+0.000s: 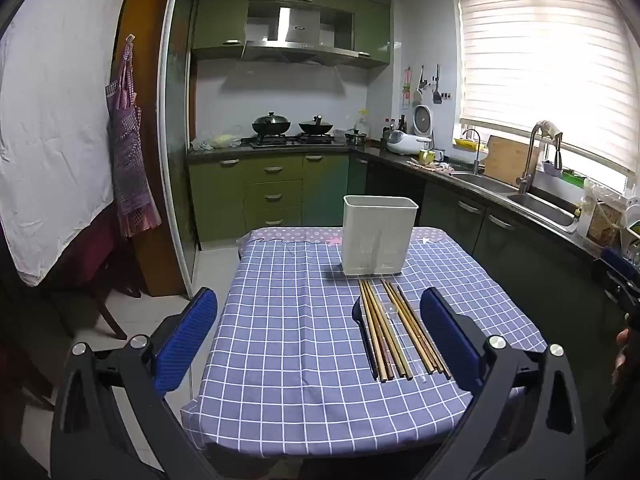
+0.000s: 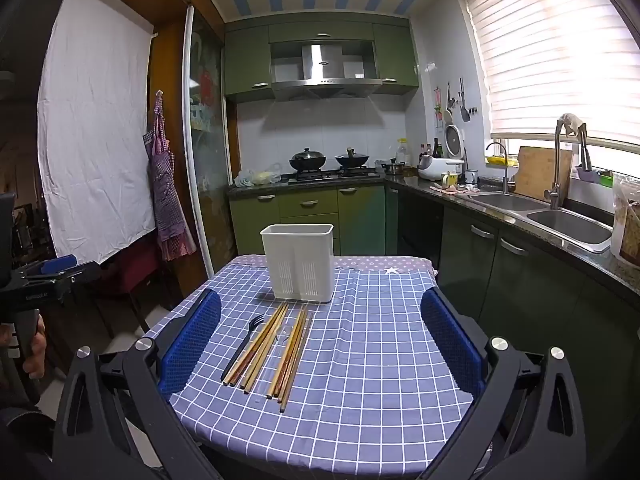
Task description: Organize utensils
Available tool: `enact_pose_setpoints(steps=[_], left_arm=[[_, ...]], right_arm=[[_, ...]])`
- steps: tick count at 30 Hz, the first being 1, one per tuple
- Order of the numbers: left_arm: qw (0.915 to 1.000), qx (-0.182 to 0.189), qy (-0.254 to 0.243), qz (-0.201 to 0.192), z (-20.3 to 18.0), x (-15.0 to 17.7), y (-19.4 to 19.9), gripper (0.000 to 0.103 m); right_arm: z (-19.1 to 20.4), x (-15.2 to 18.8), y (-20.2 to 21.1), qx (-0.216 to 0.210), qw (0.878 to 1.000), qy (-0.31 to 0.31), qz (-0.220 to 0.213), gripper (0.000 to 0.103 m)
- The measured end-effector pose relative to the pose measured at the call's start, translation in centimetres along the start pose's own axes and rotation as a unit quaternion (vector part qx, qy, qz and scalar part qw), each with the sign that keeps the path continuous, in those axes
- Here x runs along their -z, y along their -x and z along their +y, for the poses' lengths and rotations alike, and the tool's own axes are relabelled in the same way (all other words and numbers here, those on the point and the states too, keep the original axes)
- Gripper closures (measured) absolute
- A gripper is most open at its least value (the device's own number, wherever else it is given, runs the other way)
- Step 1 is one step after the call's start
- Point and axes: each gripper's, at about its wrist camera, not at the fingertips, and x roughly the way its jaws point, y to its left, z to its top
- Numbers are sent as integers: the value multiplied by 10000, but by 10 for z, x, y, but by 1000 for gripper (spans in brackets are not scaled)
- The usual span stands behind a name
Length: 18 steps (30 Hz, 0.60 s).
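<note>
Right wrist: chopsticks (image 2: 276,350) left of open gripper (image 2: 320,344).

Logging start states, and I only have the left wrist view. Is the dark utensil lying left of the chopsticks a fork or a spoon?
Observer: It is a fork. The right wrist view shows its tines, which point toward the white holder.
Operator: Is the right gripper open? I only see its edge.
Observer: Yes. The right gripper is wide open, with nothing between its fingers.
Operator: What carries the left gripper?
Observer: A hand wraps around the handle below the left gripper, at the far left of the right wrist view.
</note>
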Motion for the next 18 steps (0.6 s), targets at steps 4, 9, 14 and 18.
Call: enact_pose_setpoints(steps=[4,9,14,18], left_arm=[[10000,7,16,2,0,0,0,6],[10000,15,26,3,2,-1,1,6],[10000,31,-55,9,-6,-4,6,6],[9999,75,-93,54,-7,3,1,6]], right_arm=[[0,0,-1,14,10000,10,9,4],[-3,-1,1,5,10000,15,-3,4],[-4,-1,1,7,10000,23,-1,4],[0,1,2,-6,10000,37,20,4]])
